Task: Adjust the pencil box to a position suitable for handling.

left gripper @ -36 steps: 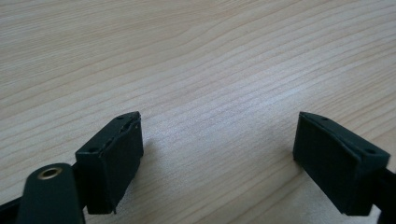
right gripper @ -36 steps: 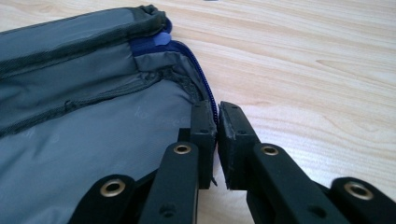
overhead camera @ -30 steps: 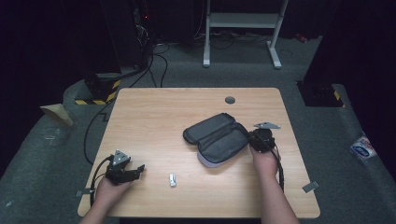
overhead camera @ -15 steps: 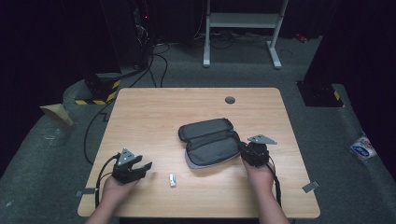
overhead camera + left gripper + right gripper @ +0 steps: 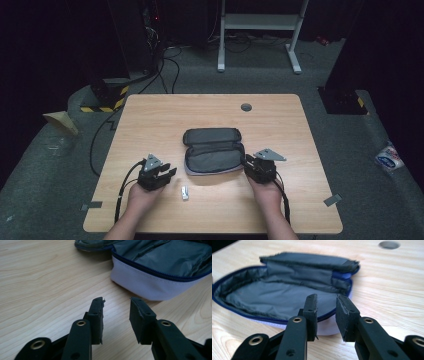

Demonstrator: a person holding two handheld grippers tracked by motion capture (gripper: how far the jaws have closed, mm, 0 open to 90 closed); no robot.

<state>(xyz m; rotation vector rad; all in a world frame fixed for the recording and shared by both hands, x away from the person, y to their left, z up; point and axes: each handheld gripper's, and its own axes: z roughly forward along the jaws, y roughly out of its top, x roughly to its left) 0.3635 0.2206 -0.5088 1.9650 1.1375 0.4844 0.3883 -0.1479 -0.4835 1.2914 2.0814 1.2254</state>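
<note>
A light wooden table [image 5: 150,120] with a round cable hole [image 5: 246,107] is set on grey carpet [image 5: 60,170]. A white metal frame [image 5: 260,22] is seen behind it, black cables [image 5: 167,65] are trailed across the floor, and the room beyond is left dark.

Table [image 5: 150,115] fills mid-frame in the high view. Open case [image 5: 212,150] lies on it at centre, lid half toward the top of frame, tray half below. Left gripper [image 5: 167,172] sits lower left of the case, apart from it. Right gripper [image 5: 246,161] sits at the case's lower right edge. Small clip [image 5: 185,192] lies on the table below the case, just right of left gripper. Grommet [image 5: 246,107] upper right of the case
</note>
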